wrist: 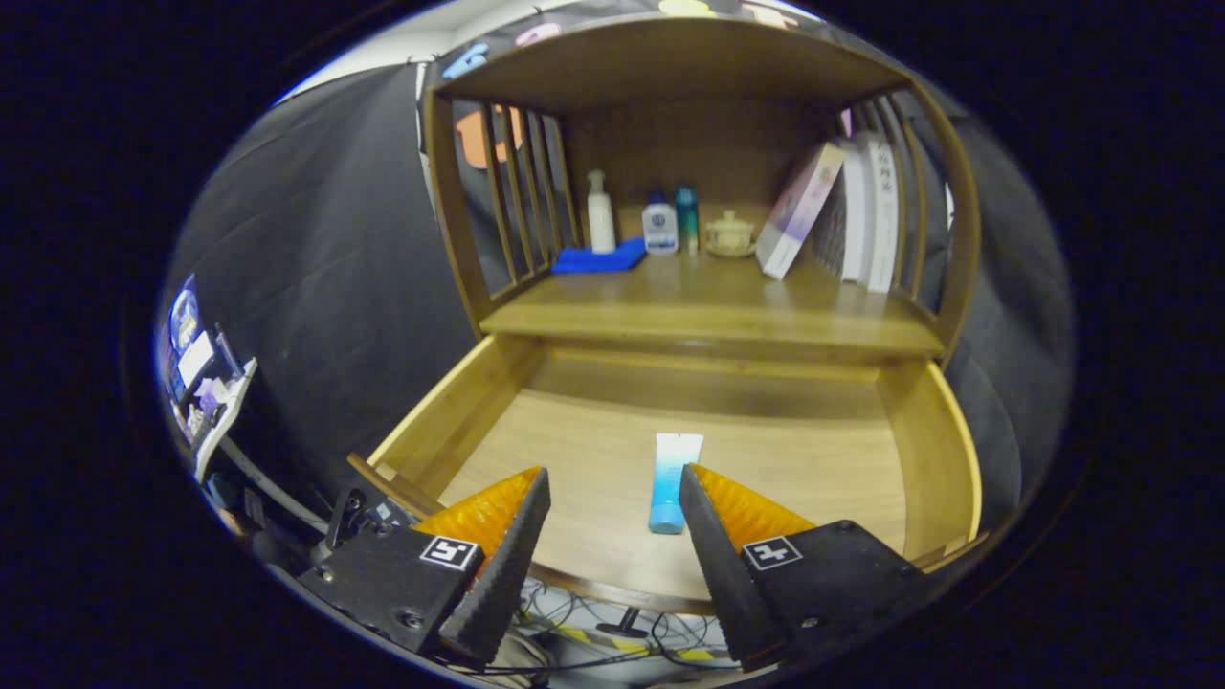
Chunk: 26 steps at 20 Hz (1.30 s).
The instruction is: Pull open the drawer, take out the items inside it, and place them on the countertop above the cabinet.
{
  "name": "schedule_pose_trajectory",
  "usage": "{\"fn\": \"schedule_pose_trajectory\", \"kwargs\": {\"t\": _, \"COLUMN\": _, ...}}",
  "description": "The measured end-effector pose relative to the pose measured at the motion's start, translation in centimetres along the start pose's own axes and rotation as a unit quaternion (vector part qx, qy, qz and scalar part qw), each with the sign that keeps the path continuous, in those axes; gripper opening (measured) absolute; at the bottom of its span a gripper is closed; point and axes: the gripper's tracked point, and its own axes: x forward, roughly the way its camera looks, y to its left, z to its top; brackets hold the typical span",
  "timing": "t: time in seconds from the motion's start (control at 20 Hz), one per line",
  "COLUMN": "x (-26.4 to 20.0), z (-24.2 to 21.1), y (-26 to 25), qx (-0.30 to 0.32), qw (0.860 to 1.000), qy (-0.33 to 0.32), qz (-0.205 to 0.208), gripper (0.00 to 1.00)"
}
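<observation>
The wooden drawer [919,459] is pulled out below the cabinet. On its floor lies a blue and white tube [673,481], lengthwise, cap end toward me. My gripper [614,478] hovers open above the drawer's front part. The tube lies just inside the right finger [713,545], partly between the two fingers but untouched. The left finger [507,545] stands well away from it. The countertop [708,306] above the drawer is a wooden shelf under a roofed frame.
On the countertop stand a white pump bottle [600,212] on a blue cloth [598,257], a small white bottle [659,226], a teal bottle [686,218], a lidded cup [729,233] and leaning books [842,215]. Cables [593,641] lie below the drawer's front.
</observation>
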Motion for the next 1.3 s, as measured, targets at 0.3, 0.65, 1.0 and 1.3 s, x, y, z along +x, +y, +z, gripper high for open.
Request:
{"fn": "schedule_pose_trajectory", "kwargs": {"t": 0.3, "x": 5.7, "z": -0.8, "y": -2.0, "qx": 0.007, "qw": 0.990, "qy": 0.140, "qz": -0.016, "gripper": 0.86}}
{"fn": "schedule_pose_trajectory", "kwargs": {"t": 0.65, "x": 9.6, "z": -3.0, "y": -4.2, "qx": 0.077, "qw": 0.964, "qy": 0.253, "qz": -0.038, "gripper": 0.82}}
{"fn": "schedule_pose_trajectory", "kwargs": {"t": 1.0, "x": 10.1, "z": -5.0, "y": -4.6, "qx": 0.053, "qw": 0.947, "qy": 0.308, "qz": -0.069, "gripper": 0.71}}
{"fn": "schedule_pose_trajectory", "kwargs": {"t": 1.3, "x": 9.9, "z": -4.1, "y": -5.1, "qx": 0.050, "qw": 0.953, "qy": 0.278, "qz": -0.108, "gripper": 0.45}}
